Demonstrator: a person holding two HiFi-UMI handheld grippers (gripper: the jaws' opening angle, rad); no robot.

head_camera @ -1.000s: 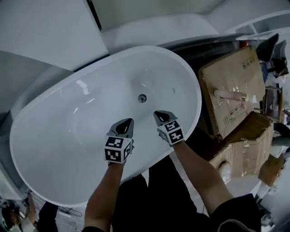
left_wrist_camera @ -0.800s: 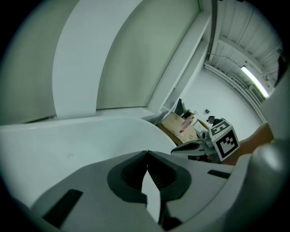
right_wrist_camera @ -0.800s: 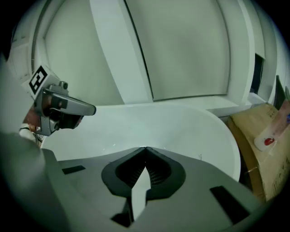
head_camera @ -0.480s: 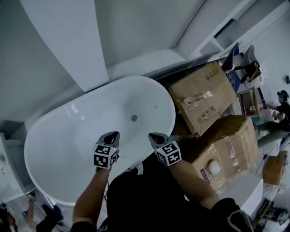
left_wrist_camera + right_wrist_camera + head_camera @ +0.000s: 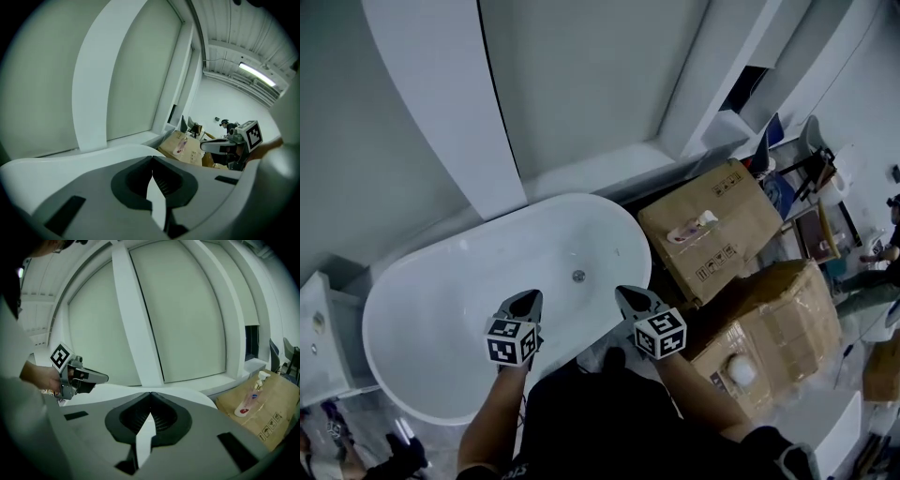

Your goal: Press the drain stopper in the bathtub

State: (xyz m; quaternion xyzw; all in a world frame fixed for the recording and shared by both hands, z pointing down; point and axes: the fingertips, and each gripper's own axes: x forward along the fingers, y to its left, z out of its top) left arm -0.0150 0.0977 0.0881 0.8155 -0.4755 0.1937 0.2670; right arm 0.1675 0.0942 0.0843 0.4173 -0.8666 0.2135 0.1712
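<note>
The white oval bathtub (image 5: 441, 309) lies below me, and its small round metal drain stopper (image 5: 578, 276) sits in the tub floor near the right end. My left gripper (image 5: 527, 301) hovers high over the tub's near rim, left of the stopper, its jaws shut and empty. On the other side of the stopper my right gripper (image 5: 631, 297) hangs at the same height, also shut on nothing. Neither touches the tub. In the left gripper view my left gripper (image 5: 152, 159) points over the tub rim (image 5: 93, 157). My right gripper (image 5: 150, 394) faces the wall panels.
Several cardboard boxes (image 5: 712, 230) stand right of the tub, one with a spray bottle (image 5: 692, 225) on top. A white slanted column (image 5: 441, 103) and window wall rise behind the tub. A white fixture (image 5: 323, 333) sits at the left. A person stands far right.
Both grippers and the head camera have risen away from the tub, so the tub and stopper look smaller and lower. The jaws have stayed shut.
</note>
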